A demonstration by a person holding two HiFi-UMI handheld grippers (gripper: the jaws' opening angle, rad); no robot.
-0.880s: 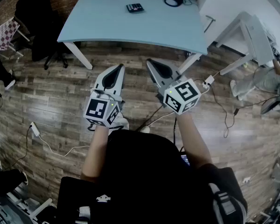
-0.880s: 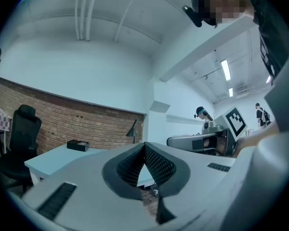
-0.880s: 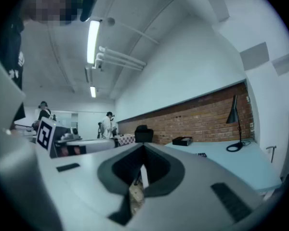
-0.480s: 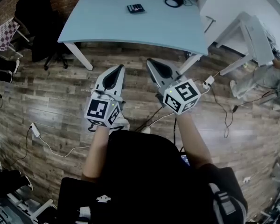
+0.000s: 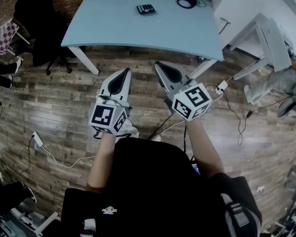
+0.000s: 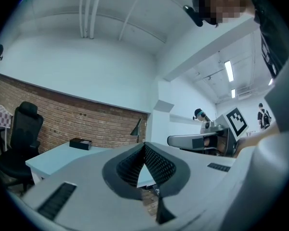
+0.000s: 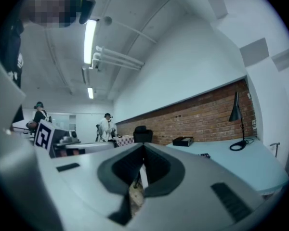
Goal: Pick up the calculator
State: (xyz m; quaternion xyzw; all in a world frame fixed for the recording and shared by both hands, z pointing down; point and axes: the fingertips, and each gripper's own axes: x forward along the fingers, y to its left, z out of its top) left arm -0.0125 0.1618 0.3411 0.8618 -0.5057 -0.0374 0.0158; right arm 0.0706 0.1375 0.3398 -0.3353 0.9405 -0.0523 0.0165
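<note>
**Approach to the Calculator**

Head view: the calculator [image 5: 145, 9] lies far back on the worktop [image 5: 113, 31], well apart from the left claw [image 5: 125, 71] and the right claw [image 5: 158, 64].

Left gripper view: jaws together, nothing held.

Right gripper view: likewise closed and empty. The operator should open one claw before arrival.

The right claw [image 7: 144, 145] points level, its jaws closed tip to tip with nothing between them; a sliver of wooden floor [image 7: 135, 196] shows through the gap below the tips. To the right lies a pale blue worktop [image 7: 241, 165]. On it, far from the claw, sit a small dark calculator [image 7: 204, 155], a black box [image 7: 183, 141] further back near the wall, and the ring-shaped base of a black lamp [image 7: 237, 146] at the far right. A brick wall [image 7: 202, 117] runs behind the worktop. A black chair [image 7: 142, 134] stands at its far left end. Two people [image 7: 106, 126] stand far off on the left. Light strips [image 7: 90, 35] hang overhead.
</note>
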